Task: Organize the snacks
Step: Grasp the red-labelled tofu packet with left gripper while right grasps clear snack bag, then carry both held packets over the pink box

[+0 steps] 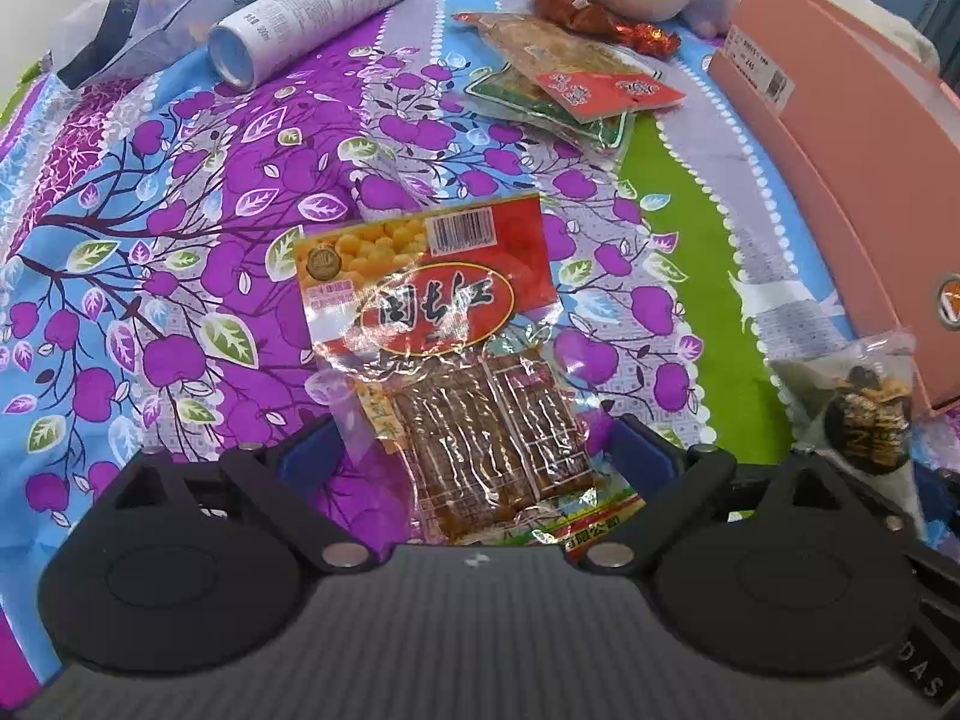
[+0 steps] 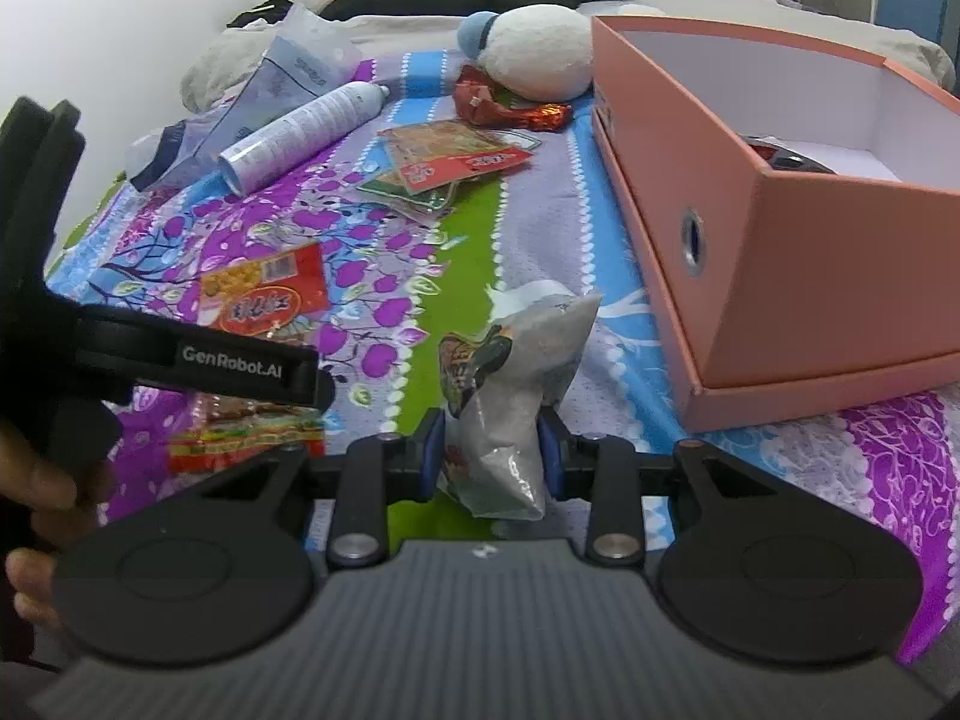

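My left gripper is open, its blue pads either side of a red and orange tofu snack pack lying flat on the bedspread. That pack also shows in the right wrist view, partly under the left gripper's body. My right gripper is shut on a clear snack bag with a dark printed label, held upright above the bedspread; the bag also shows in the left wrist view. The open pink box stands to the right, something dark inside it.
Two flat snack packs lie stacked at the back middle, a red foil wrapper behind them. A white spray can, a plastic bag and a white plush toy lie at the far side.
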A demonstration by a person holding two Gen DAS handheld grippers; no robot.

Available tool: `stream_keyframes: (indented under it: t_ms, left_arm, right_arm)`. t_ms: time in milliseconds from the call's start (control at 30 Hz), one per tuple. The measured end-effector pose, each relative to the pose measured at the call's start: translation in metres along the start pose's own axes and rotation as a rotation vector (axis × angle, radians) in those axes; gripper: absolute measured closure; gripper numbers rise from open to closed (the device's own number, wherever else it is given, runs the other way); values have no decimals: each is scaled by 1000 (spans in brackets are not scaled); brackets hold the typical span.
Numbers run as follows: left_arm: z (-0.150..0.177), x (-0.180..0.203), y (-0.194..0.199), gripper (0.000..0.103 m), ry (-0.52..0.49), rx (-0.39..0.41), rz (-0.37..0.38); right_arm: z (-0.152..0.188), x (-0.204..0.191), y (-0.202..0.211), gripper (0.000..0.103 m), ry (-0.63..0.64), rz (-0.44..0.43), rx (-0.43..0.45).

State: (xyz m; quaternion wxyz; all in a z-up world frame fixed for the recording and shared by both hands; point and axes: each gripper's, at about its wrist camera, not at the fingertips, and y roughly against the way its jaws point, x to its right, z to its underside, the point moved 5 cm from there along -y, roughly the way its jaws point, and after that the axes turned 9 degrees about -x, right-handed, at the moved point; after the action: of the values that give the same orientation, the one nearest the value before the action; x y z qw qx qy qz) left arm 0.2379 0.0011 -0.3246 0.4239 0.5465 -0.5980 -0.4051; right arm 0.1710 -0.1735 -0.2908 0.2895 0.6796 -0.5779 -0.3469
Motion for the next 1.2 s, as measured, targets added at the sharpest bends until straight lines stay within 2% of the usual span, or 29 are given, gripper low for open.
stream_keyframes:
  t_ms: [67,233,367,467,800,1200]
  left_arm:
    - [0,1,1,10,1,-3,5]
    - [1,2,6,23,-14,-6,13]
    - [2,5,15,43,-16,-1,38]
    - [2,6,21,50,-11,5,61]
    - [7,10,68,53,-19,53,139]
    - [7,14,138,55,-37,133,204]
  right_arm:
    - [0,1,1,67,22,34,11]
    - [0,9,1,67,10,34,8]
    - [3,8,2,67,45,47,4]
    - [4,7,5,67,58,48,2]
    - [-4,0,30,67,59,51,38]
    - [-21,-6,81,67,49,43,115]
